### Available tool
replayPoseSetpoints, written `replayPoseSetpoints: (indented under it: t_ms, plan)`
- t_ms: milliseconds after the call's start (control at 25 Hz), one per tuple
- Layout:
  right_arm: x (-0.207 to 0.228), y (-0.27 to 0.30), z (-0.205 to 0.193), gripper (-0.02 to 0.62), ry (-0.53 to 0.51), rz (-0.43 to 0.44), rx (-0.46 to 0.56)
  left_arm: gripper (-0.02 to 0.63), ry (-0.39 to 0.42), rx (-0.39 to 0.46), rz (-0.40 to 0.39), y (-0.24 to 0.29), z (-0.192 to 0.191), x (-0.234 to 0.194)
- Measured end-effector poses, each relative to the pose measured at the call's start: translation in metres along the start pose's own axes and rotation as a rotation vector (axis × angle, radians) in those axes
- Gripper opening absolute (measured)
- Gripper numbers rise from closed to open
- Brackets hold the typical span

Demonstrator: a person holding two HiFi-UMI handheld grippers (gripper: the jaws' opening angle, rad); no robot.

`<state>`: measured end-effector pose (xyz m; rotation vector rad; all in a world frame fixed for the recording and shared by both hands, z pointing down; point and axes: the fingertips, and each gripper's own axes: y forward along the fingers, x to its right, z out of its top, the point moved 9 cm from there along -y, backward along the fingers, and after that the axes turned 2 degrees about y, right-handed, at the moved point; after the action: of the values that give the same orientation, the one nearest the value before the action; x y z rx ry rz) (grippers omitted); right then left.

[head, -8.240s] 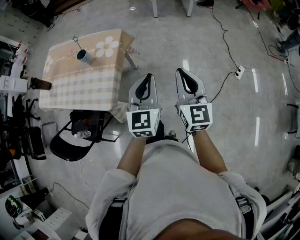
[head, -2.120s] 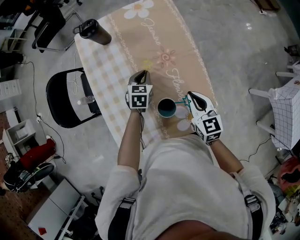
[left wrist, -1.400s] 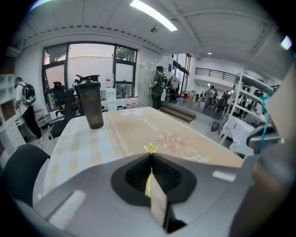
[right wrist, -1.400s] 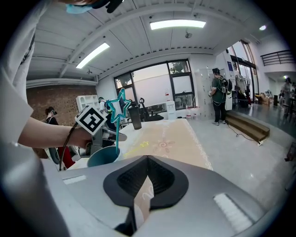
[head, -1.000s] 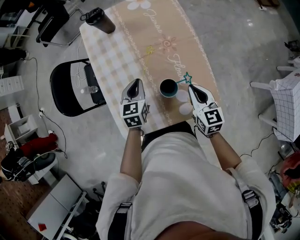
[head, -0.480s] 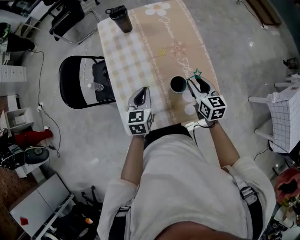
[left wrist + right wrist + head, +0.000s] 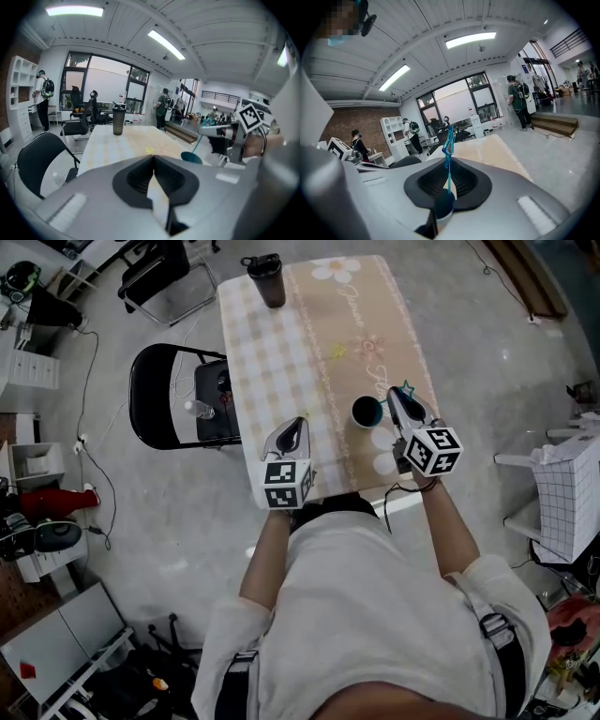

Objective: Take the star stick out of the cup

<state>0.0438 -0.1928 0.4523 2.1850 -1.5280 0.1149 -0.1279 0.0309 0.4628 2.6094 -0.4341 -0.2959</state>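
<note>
**Right gripper clamps the star stick, which is still in the cup**

Head view: a second ago the right gripper [image 7: 400, 401] sat just short of the star. Its jaws have just been closing and now pinch the star stick [image 7: 405, 390] under its star. The cup [image 7: 367, 412] stands by the table's [image 7: 272, 362] right edge, toward the near corner. The left gripper [image 7: 299, 424] hangs over the near edge, apart from the cup. Cursive lettering runs along the cloth [image 7: 352, 324] but is too small to read.

Left gripper view: its jaws are pressed together with nothing between them. The tumbler [image 7: 117, 120] at the far edge shows no legible label.

Right gripper view: the stick stands clamped between the jaws, its foot in the cup. The grasp looks made, and the lift out remains.
</note>
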Motion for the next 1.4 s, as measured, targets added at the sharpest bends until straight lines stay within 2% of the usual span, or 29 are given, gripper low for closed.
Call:
replayPoseSetpoints:
  t_ms: [360, 760, 960, 1120, 1280, 1400]
  plan:
    - [-0.004, -0.043, 0.061, 0.015, 0.003, -0.031, 0.135, 0.003, 0.03, 0.025, -0.058, 0.012, 0.015, 0.009]
    - [0.004, -0.089, 0.088, 0.015, -0.072, -0.131, 0.174, 0.003, 0.053, 0.022, -0.135, 0.04, 0.027, 0.024]
    - [0.019, -0.072, 0.076, 0.015, -0.193, -0.156, 0.008, 0.003, 0.062, -0.007, -0.148, 0.053, 0.026, 0.029]
    - [0.031, -0.037, 0.061, 0.015, -0.259, -0.084, -0.106, 0.003, 0.057, -0.036, -0.132, 0.063, 0.021, 0.026]
    - [0.041, 0.007, 0.041, 0.015, -0.365, 0.006, -0.254, 0.003, 0.032, -0.071, -0.084, 0.07, 0.016, 0.016]
    - [0.046, 0.032, 0.032, 0.015, -0.386, 0.07, -0.296, 0.003, 0.014, -0.081, -0.044, 0.077, 0.016, 0.011]
